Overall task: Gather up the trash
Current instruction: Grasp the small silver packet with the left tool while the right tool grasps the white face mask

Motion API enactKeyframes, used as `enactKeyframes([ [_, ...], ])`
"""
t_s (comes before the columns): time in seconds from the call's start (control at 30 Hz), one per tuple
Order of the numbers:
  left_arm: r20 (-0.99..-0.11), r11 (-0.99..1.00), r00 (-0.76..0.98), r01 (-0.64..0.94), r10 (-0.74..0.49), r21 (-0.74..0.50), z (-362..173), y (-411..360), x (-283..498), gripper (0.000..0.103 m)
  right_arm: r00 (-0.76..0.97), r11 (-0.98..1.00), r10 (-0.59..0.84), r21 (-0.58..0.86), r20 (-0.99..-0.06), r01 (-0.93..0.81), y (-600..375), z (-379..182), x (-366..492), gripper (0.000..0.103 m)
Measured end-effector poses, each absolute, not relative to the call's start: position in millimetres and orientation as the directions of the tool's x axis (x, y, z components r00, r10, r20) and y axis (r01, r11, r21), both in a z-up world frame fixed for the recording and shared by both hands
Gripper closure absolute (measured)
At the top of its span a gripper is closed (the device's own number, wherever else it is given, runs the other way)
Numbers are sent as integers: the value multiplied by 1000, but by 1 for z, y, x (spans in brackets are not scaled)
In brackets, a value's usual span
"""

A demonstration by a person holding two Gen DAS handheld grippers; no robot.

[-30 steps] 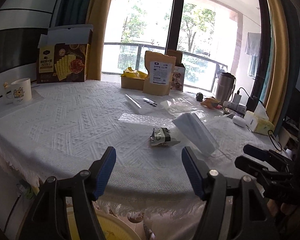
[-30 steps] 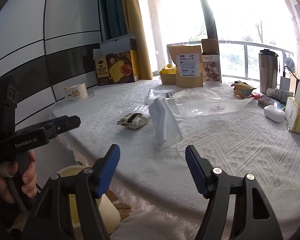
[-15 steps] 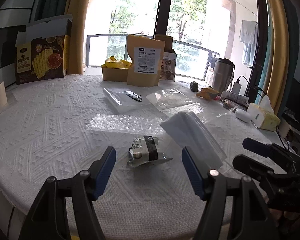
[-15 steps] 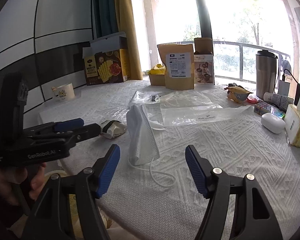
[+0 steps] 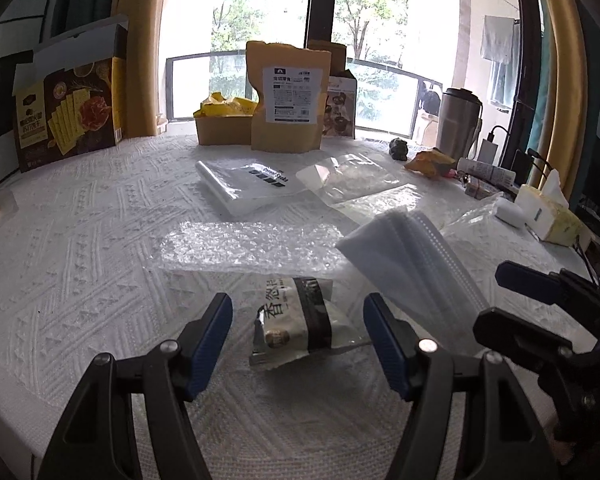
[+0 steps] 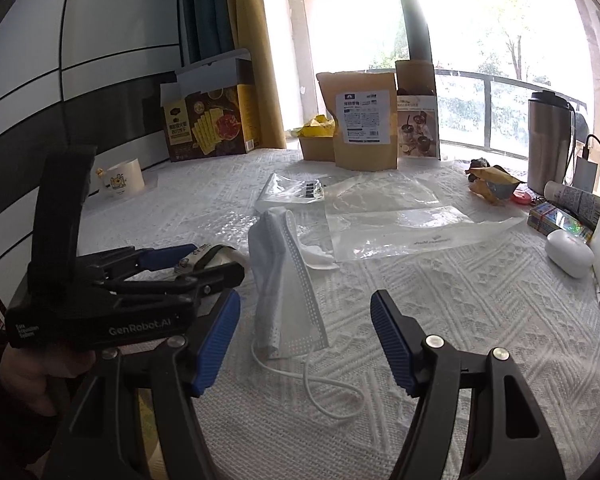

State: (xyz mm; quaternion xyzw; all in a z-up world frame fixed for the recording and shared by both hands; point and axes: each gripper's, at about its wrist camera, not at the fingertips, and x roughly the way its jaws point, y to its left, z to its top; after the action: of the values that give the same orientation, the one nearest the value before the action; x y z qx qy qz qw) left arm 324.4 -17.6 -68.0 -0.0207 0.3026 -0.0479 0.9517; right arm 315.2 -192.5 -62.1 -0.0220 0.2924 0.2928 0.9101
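Snack wrapper (image 5: 300,320) lies between the left gripper (image 5: 298,334)'s wide fingers, face mask (image 6: 286,280) before the right gripper (image 6: 305,340)'s wide fingers

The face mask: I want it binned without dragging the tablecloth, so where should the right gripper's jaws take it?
Grip the face mask on its raised pleated fold, coming from the near edge with the right gripper; that ridge stands clear of the cloth, unlike the limp ear loop.
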Motion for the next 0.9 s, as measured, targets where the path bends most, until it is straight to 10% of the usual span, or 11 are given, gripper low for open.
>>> enactKeyframes([
  [0.07, -583, 996, 807, 81, -93, -48, -70, -19, 325, 56, 654, 828, 518, 130, -551, -546, -191, -62, 317, 37],
  [0.33, -567, 994, 816, 92, -110, -60, -70, -17, 310, 72, 650, 828, 490, 78, -581, -555, -179, -66, 320, 42],
  [0.63, -533, 994, 839, 93, -113, -64, -52, -13, 282, 74, 654, 827, 434, -13, -620, -562, -167, -76, 322, 92],
  [0.9, -483, 993, 868, 96, -115, -63, -32, -9, 249, 75, 659, 819, 450, -16, -603, -574, -171, -77, 318, 100],
])
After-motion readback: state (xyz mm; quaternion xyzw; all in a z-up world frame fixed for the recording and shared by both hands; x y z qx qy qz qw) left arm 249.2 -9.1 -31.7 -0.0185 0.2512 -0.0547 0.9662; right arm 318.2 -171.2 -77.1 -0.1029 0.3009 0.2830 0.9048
